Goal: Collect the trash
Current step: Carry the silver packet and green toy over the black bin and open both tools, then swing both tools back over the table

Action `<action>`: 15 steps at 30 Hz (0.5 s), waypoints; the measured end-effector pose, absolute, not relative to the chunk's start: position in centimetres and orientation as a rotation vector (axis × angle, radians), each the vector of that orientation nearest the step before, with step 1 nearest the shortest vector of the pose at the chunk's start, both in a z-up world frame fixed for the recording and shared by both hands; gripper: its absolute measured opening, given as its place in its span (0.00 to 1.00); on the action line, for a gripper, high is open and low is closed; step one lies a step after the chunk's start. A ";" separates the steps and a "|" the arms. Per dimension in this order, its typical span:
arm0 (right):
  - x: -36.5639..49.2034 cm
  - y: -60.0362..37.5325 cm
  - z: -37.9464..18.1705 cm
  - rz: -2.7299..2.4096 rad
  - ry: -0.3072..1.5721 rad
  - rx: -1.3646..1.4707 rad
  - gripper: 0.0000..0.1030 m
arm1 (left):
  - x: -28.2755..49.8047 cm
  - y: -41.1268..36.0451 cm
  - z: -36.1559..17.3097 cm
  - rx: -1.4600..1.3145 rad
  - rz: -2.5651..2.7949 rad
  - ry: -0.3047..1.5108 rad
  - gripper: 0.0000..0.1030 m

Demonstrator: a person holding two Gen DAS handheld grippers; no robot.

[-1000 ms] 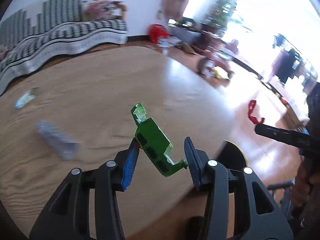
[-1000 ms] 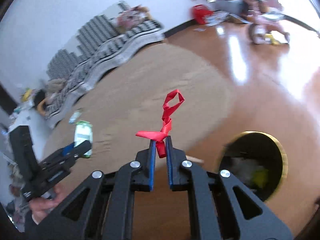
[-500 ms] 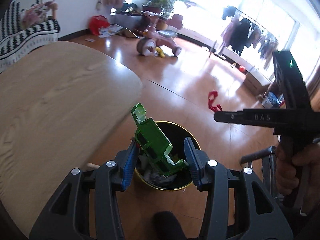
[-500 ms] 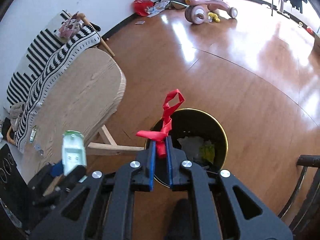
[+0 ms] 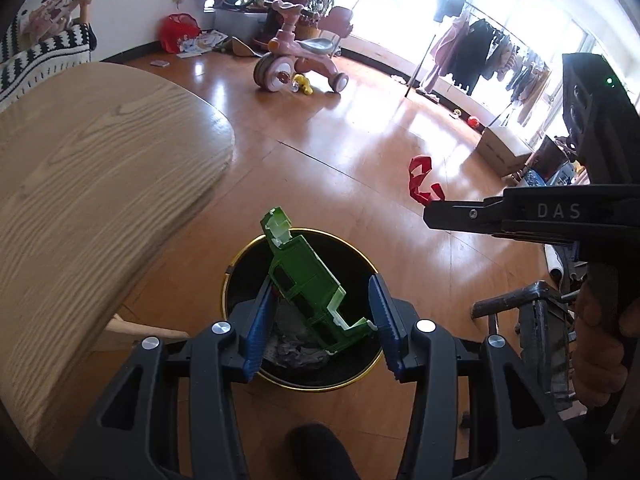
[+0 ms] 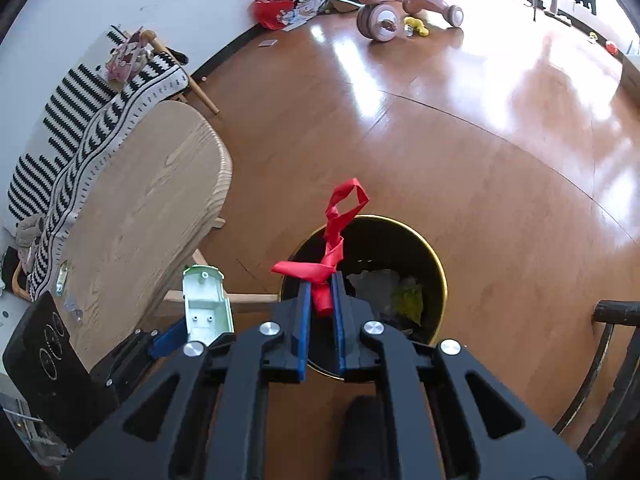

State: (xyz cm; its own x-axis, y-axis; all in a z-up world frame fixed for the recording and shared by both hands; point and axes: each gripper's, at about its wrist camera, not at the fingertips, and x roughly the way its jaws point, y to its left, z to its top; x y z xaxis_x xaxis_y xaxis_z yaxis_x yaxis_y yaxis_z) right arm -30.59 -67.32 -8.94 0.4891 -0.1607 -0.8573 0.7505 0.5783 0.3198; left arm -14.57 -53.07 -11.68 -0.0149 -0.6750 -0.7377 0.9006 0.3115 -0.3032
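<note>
Your left claw [image 5: 320, 312] pinches the green toy [image 5: 308, 284], your right claw [image 6: 320, 308] the red ribbon [image 6: 334, 240]; release both squarely over the bin [image 5: 240, 264] at six o'clock.

The bin [image 5: 362, 376] is partly hidden in both views: the near rim lies behind the left gripper [image 5: 322, 320], and behind the right gripper [image 6: 320, 308]. What fills the bin is hard to name; only grey crumpled stuff and a yellow-green scrap [image 6: 408, 300] show. The green toy [image 5: 308, 284] hides part of the bin inside. The table [image 5: 80, 184] is cut off at the left edge. The person's hand [image 5: 600, 344] is cut off at the right edge. Small bits [image 6: 64, 280] on the far table are too small to tell.
</note>
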 end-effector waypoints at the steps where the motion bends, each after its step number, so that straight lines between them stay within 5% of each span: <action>1: -30.5 -67.3 -9.1 -0.631 0.900 0.773 0.13 | -14.6 -53.4 -11.9 0.297 -1.283 0.955 0.59; 3: -30.4 -67.4 -9.2 -0.641 0.909 0.783 0.29 | -14.2 -53.2 -12.2 0.289 -1.283 0.945 0.77; 5: -30.5 -67.4 -9.1 -0.650 0.896 0.784 0.66 | -14.0 -52.9 -12.4 0.291 -1.281 0.944 0.77; 15: -26.9 -65.2 -7.3 -0.587 0.862 0.721 0.69 | -11.5 -48.9 -9.8 0.253 -1.186 0.905 0.86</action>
